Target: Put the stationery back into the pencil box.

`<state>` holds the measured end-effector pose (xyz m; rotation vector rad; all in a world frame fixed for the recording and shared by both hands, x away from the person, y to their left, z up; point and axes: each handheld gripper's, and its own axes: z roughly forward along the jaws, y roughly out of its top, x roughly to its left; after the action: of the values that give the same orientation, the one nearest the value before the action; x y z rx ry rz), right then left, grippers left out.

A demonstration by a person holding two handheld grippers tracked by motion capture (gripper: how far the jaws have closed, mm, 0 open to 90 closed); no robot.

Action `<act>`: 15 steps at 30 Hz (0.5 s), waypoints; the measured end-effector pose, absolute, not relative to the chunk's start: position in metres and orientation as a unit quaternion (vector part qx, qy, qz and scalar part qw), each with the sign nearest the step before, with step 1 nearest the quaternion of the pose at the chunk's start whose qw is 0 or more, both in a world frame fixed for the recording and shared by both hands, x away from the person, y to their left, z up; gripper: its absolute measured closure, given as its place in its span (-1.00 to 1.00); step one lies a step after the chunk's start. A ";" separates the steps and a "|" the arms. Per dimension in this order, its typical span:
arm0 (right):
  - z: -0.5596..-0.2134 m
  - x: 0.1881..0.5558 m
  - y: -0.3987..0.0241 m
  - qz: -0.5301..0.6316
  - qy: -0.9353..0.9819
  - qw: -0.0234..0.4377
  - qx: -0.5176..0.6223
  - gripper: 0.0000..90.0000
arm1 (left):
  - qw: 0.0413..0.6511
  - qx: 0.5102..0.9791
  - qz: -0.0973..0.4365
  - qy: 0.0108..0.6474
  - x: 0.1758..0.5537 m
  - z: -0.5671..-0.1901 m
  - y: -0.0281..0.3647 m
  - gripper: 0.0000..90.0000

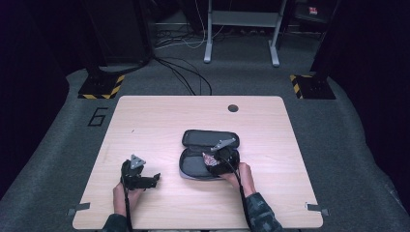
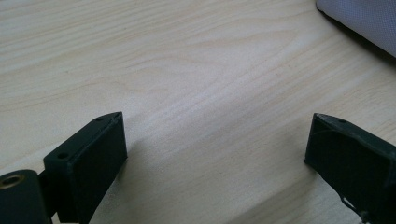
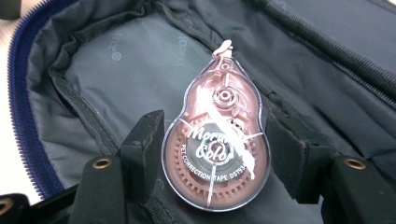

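Inspected the pencil case (image 1: 205, 138) first. Found it unzipped and spread flat on the table (image 1: 159, 121), both halves open, grey lining (image 3: 116, 70) facing up. Noted a blue zip (image 3: 16, 93) along the rim in the right gripper view.

Checked the right gripper (image 1: 212, 162) next. Found it lowered into the near half of the case, carried by the right hand (image 1: 239, 175) resting just at the near edge of the case. Confirmed in the right gripper view (image 3: 215, 140) as drawn in narrow and clamped on the correction tape (image 3: 217, 149), one black jaw pressed to each flank of the clear teardrop housing. Read white lettering across the brownish toothed wheel inside the housing. Observed the narrow tip pointing away from the jaws, toward the hinge side of the case. Located the correction tape (image 1: 209, 159) inside the case, above the lining of the near half. Could not tell whether resting on the lining or held just clear of it.

Checked the left gripper (image 1: 155, 179) last. Found it on the table to the left of the case, near it but apart, gripped by the left hand (image 1: 126, 193). Confirmed in the left gripper view (image 2: 215, 140) as spread wide, with bare wood grain between the two jaws. Noted a corner of the case (image 2: 364, 23) at the top right of that view, beyond the jaws and untouched.
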<state>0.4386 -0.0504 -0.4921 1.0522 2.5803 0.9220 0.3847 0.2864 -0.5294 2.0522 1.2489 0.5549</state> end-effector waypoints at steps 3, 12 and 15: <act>-0.493 0.439 -0.050 0.309 0.875 0.099 0.359 -0.15 | 0.332 0.785 0.212 0.478 0.385 -0.529 0.286 -0.88; -0.490 0.436 -0.051 0.310 0.876 0.096 0.358 -0.54 | 0.332 0.785 0.212 0.478 0.385 -0.529 0.286 -0.88; -0.484 0.433 -0.053 0.316 0.872 0.105 0.358 -0.65 | 0.331 0.785 0.212 0.478 0.385 -0.529 0.286 -0.88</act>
<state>0.4327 -0.0532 -0.4836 1.0546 2.5714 0.9329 0.3846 0.2864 -0.5294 2.0529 1.2481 0.5553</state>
